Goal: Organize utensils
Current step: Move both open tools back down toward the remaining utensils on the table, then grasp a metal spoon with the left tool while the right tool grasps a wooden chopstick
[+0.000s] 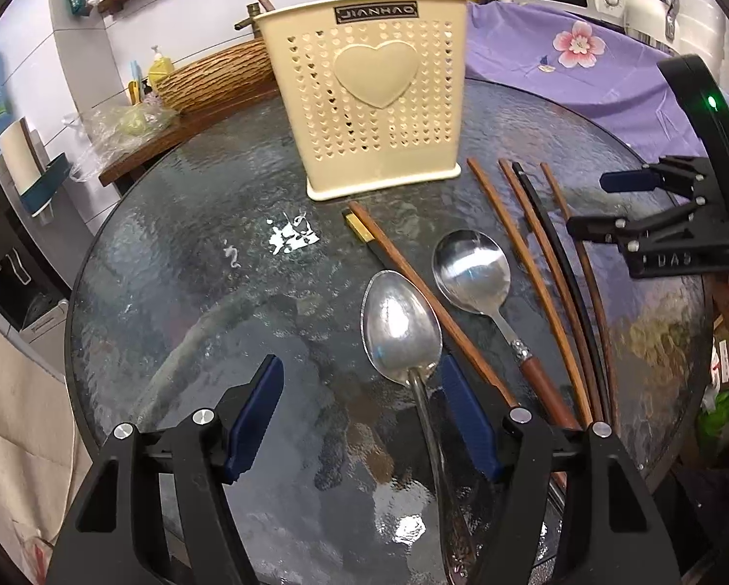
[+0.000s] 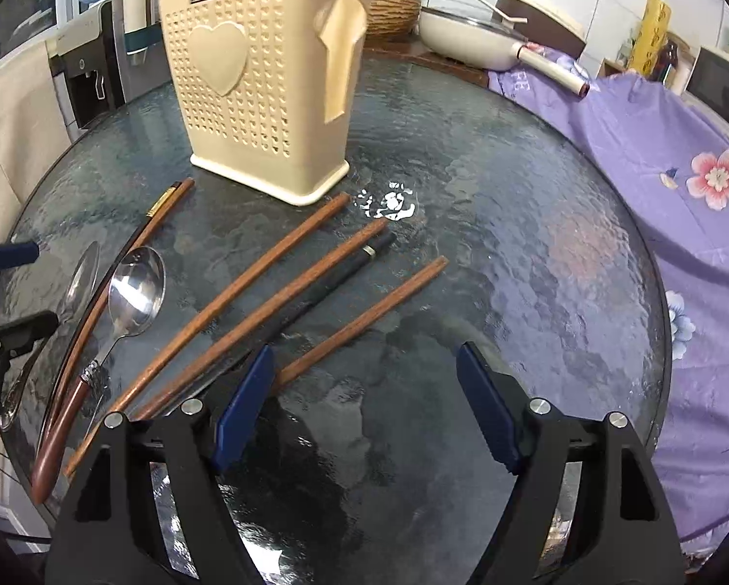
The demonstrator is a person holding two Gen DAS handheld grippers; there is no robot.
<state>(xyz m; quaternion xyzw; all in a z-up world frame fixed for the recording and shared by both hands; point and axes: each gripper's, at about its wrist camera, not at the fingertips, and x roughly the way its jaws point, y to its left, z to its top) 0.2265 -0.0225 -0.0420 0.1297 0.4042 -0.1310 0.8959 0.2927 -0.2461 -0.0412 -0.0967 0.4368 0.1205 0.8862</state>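
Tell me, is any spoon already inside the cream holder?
No, both spoons lie on the glass table in front of the holder.

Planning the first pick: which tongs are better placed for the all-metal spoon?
Left. The left tongs stand open astride the all-metal spoon handle; the right tongs hover by the chopsticks.

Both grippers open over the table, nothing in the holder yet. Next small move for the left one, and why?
Probably close the left gripper on the all-metal spoon: its handle already runs between the open fingers, nothing is held, and the cream utensil holder stands just beyond.
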